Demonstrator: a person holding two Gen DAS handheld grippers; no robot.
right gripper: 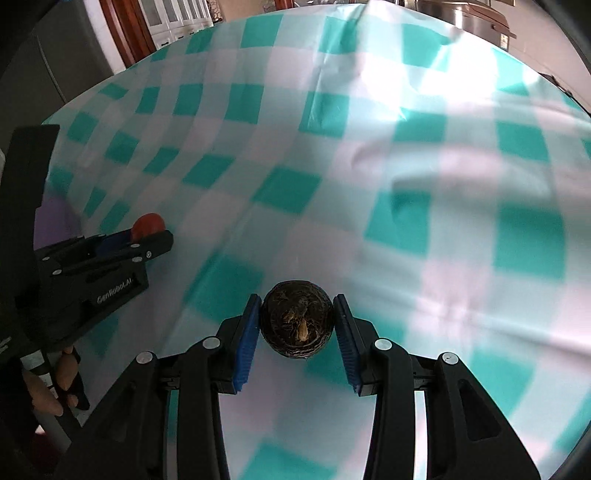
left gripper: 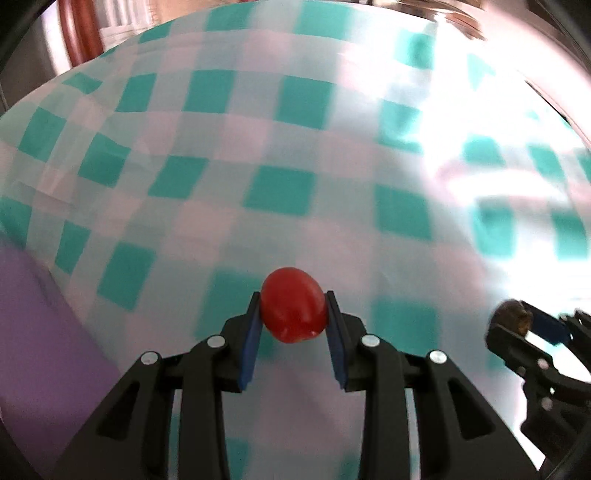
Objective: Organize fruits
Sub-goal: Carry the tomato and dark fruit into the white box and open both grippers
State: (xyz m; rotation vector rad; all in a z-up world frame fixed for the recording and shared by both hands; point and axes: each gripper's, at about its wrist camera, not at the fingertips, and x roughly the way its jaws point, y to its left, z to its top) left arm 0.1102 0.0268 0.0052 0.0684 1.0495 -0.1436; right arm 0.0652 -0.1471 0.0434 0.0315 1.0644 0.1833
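Observation:
My left gripper is shut on a small red tomato and holds it above the teal-and-white checked tablecloth. My right gripper is shut on a dark brown round fruit with a dried stem end facing the camera. In the left wrist view the right gripper shows at the right edge with the brown fruit. In the right wrist view the left gripper shows at the left with the red tomato.
The checked tablecloth covers the whole table. A purple surface lies at the lower left. A wooden door frame and a metal pot stand beyond the far table edge.

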